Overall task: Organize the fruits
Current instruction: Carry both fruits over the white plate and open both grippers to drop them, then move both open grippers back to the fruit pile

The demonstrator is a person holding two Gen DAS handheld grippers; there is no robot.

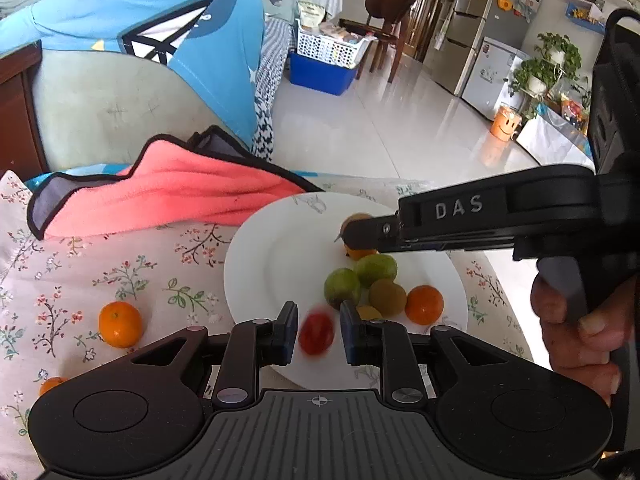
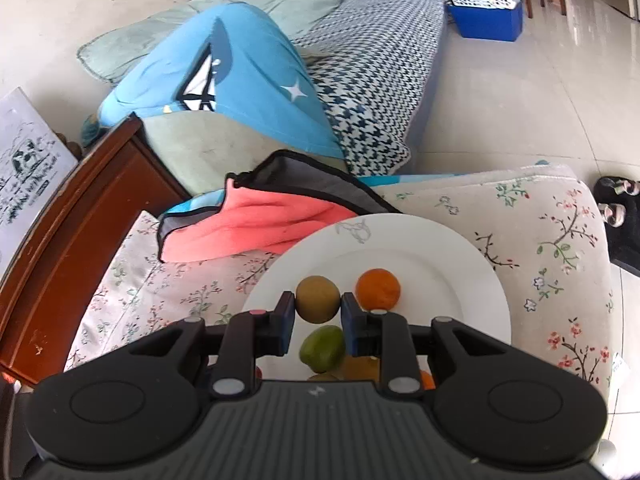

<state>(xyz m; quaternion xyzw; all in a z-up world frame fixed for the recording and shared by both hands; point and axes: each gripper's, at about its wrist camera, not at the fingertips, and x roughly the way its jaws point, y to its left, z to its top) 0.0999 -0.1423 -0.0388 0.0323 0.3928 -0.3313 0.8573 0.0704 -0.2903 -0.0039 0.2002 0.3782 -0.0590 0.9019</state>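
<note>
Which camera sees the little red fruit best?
The left wrist view. There the small blurred red fruit shows whole over the round white plate, between the left tool's blue pads. In the right wrist view I cannot find it; the tool's black body hides the near part of the plate.

left tool [image 1: 319,334]: pads apart, angled down | right tool [image 2: 318,312]: clamped on kiwi [image 2: 317,299], angled down

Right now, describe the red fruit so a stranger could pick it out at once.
Find the white plate on the floral-covered cushion, beside the pink towel. At the plate's near edge, between the fingers of the left gripper, is the small red fruit. It is the only red one; the fruits around it are green, brownish or orange.
</note>
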